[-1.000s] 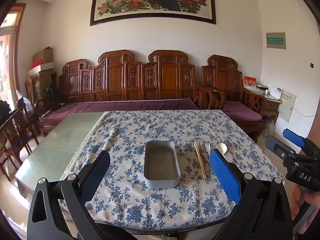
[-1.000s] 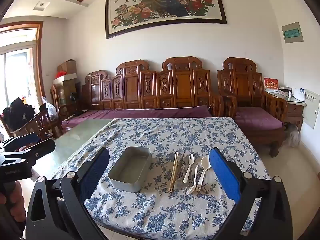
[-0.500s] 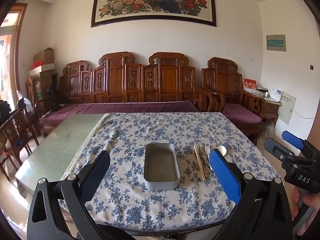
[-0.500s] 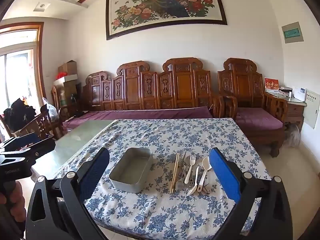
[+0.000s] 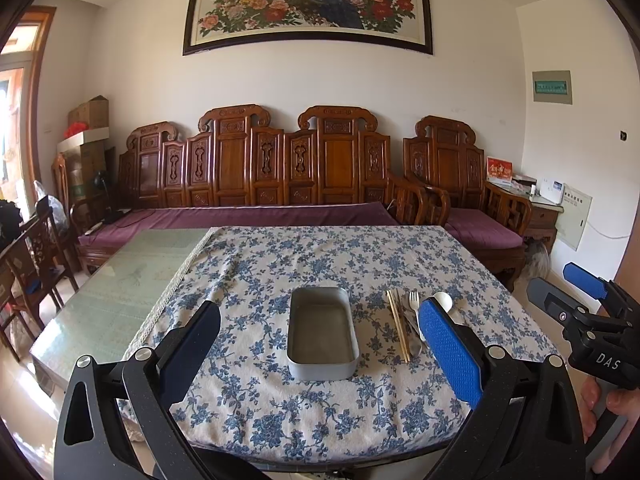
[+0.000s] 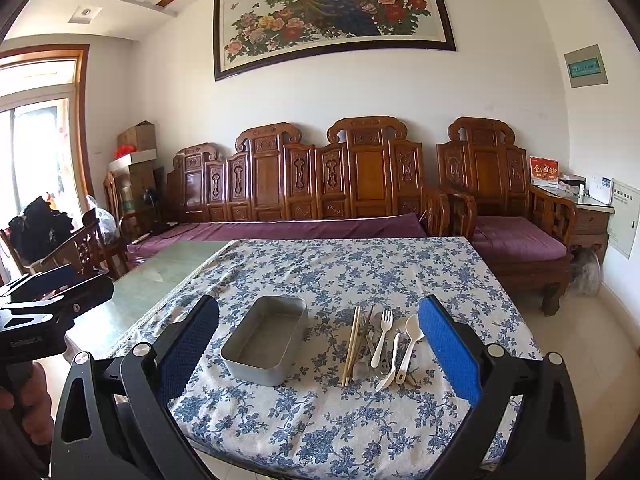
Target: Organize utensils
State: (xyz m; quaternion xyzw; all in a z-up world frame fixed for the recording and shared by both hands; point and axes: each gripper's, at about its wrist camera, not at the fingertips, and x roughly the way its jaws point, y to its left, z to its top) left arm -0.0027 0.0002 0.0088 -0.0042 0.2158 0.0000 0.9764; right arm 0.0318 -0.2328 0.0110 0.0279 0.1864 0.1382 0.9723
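Tray: grey metal tray on the floral tablecloth, ahead of the left gripper and framed between its fingers.
Utensils: chopsticks, white fork and white spoon lie bunched just right of the tray.
Left gripper: jaws wide apart, holding nothing, short of the table edge.
Right gripper: jaws wide apart, holding nothing; utensils lie ahead between its fingers, nearer the right one.
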